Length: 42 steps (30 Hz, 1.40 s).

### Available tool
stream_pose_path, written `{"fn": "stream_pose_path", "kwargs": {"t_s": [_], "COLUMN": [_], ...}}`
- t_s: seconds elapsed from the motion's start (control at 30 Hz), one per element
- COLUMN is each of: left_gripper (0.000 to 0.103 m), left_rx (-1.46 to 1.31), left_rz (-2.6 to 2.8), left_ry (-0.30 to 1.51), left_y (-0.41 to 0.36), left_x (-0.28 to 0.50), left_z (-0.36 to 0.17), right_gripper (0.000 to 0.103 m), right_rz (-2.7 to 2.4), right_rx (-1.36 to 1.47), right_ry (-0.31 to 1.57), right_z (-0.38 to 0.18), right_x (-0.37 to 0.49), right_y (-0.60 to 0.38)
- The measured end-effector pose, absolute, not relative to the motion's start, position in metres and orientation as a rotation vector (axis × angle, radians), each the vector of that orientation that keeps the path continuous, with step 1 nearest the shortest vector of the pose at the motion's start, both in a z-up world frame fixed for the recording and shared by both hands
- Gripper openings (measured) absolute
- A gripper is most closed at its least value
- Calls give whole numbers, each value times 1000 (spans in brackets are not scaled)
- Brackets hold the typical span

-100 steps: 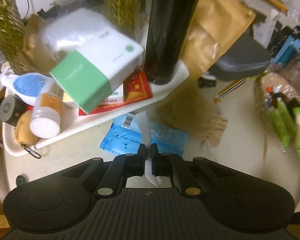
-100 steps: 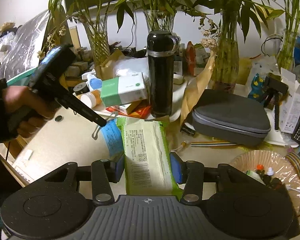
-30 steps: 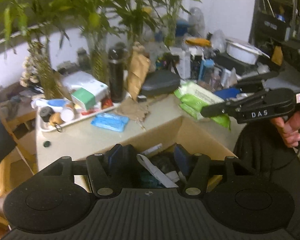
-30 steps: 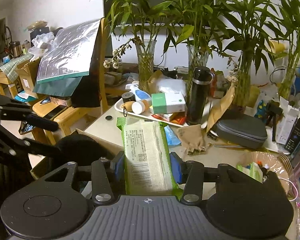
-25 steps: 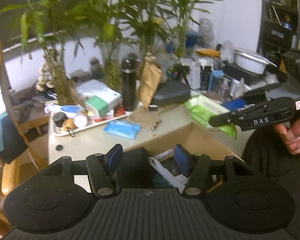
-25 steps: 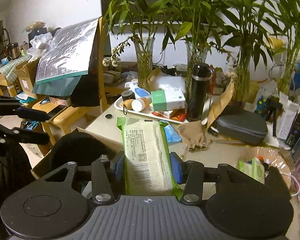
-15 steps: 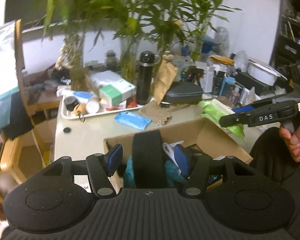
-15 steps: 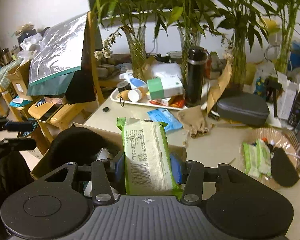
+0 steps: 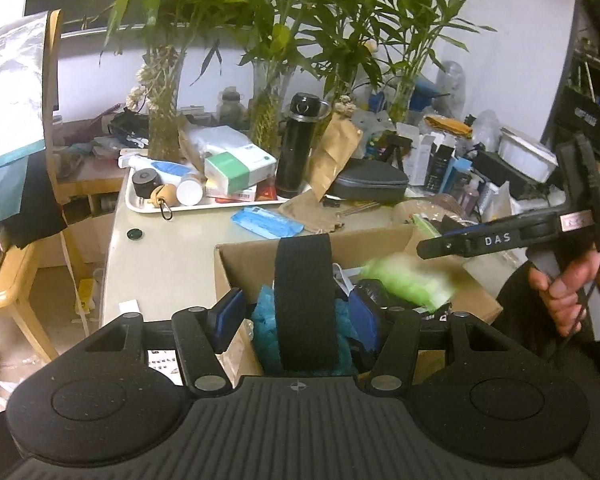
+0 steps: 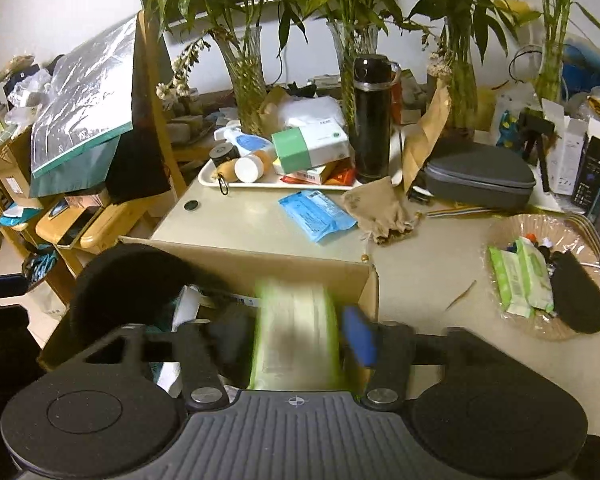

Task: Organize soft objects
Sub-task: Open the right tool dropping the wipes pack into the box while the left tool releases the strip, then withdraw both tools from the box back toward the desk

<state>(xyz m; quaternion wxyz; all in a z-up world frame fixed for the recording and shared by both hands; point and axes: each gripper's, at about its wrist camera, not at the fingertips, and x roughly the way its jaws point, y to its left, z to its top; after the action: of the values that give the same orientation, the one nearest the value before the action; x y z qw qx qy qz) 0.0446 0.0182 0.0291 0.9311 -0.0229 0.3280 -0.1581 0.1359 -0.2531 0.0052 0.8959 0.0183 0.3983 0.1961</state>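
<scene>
Two grippers over the open brown cardboard box (image 10: pixel 300 268), one drop in progress. Your right gripper (image 10: pixel 300 340) was clamped on the green-and-white soft wipes pack (image 10: pixel 296 340) a second ago; now its jaws are opening and the pack is a blur between the blue pads (image 10: pixel 358 340), no longer pressed, falling toward the box. In the left wrist view it shows as a green smear (image 9: pixel 410 282) just above the box contents, below the right gripper's black arm. So this pack looks as good as placed; check that it lands inside.

Your left gripper (image 9: pixel 296 320) is released, half-spread as before, with a black padded band (image 9: pixel 303 300) standing between the pads without touching them, teal fluffy fabric (image 9: pixel 266 320) beneath.

Farther out, a blue flat wipes packet (image 10: pixel 316 214) and a tan drawstring pouch (image 10: pixel 380 208) lie on the table (image 10: pixel 240 232): probably next. Past them, more green wipes packs (image 10: pixel 520 280) sit in a woven basket (image 10: pixel 500 240) well apart at right.
</scene>
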Motion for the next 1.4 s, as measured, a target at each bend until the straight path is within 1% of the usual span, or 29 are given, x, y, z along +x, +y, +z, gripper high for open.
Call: {"fn": "stream_pose_path", "kwargs": {"t_s": [0.03, 0.1, 0.23, 0.47, 0.67, 1.17, 1.4], "left_gripper": [56, 56, 56, 56, 56, 56, 56], "left_rx": [-41, -39, -32, -25, -13, 37, 29], "left_rz": [-319, -318, -309, -283, -276, -261, -264], "left_ry": [673, 673, 666, 670, 670, 670, 657], "left_y": [17, 17, 16, 19, 21, 14, 15], "left_x": [45, 44, 45, 53, 55, 63, 70], "left_z": [29, 28, 28, 26, 26, 25, 27], "right_gripper": [87, 90, 103, 103, 103, 103, 103], "right_rz": [403, 407, 434, 424, 407, 378, 405], "right_rx": [31, 27, 24, -91, -118, -141, -73], "right_ry": [812, 786, 772, 773, 780, 798, 785], "right_z": [5, 6, 7, 4, 6, 7, 10], "right_x": [136, 134, 130, 122, 118, 115, 119], "right_y": [-253, -254, -258, -255, -255, -257, -264]}}
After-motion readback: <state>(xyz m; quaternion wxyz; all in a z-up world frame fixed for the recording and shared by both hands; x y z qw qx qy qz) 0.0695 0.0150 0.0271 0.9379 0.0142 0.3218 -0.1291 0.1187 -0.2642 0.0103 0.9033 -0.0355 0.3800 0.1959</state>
